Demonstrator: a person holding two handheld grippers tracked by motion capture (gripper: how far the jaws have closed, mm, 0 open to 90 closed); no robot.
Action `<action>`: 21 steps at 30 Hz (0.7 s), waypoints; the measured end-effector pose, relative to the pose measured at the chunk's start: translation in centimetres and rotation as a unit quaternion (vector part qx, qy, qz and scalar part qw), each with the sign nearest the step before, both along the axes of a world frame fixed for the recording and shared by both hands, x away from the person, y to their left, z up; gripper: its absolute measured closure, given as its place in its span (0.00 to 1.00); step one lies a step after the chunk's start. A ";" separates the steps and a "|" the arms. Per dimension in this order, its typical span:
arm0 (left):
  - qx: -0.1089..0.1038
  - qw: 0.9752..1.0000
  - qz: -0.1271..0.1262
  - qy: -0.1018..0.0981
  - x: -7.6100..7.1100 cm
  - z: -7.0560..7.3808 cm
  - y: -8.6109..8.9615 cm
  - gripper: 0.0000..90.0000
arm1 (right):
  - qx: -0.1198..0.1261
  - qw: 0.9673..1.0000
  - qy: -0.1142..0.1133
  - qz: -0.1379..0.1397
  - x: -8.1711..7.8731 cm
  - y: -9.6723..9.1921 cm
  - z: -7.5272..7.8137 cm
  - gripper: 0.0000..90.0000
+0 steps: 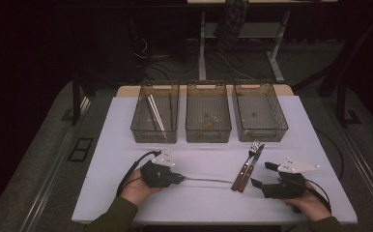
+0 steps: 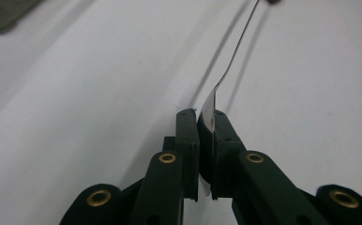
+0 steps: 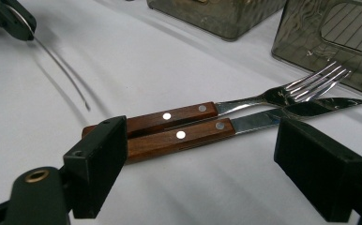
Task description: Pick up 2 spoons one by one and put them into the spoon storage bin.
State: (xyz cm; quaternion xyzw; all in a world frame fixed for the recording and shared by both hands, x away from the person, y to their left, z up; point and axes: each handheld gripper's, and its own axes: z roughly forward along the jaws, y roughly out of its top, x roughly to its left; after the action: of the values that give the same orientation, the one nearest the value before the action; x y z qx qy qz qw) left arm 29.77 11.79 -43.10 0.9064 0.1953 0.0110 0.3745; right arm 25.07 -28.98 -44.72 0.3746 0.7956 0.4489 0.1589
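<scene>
Bins stand in a row at the far side of the white worktop [image 1: 126,193]: the left bin [image 1: 154,118] holds a pair of pale sticks leaning along its floor, the middle bin [image 1: 208,118] and the right bin [image 1: 259,116] sit just beside it. Nearer the person, the left gripper [image 1: 179,179] is clamped tight on the broad end of a thin metal utensil [image 1: 206,181], whose slim shaft runs rightward, low over the worktop; in the left gripper view the flat metal end [image 2: 209,112] sits pinched between the pads. Just past its tip lie a wooden-handled fork [image 1: 249,162] and a wooden-handled knife [image 1: 252,166], side by side and touching, tips toward the bins. Farthest right, the right gripper [image 1: 262,175] rests with jaws wide apart, framing both wooden handles [image 3: 169,131] in its own view without touching them.
</scene>
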 end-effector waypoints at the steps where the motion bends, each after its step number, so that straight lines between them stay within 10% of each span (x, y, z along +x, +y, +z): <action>1: -0.003 1.000 0.006 0.000 0.1 0.1 0.1 0.93 | 0.000 1.000 0.001 -0.001 0.0 0.0 0.0 0.19; 21: -0.054 0.995 0.080 -0.024 3.3 2.6 0.4 0.93 | 0.003 1.000 0.004 -0.003 0.2 -0.1 -0.1 0.19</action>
State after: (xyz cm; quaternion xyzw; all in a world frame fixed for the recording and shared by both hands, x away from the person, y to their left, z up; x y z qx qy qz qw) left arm 33.05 12.19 -40.46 0.8657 0.2586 0.0522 0.4253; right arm 25.22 -29.07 -44.79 0.3790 0.7936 0.4496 0.1562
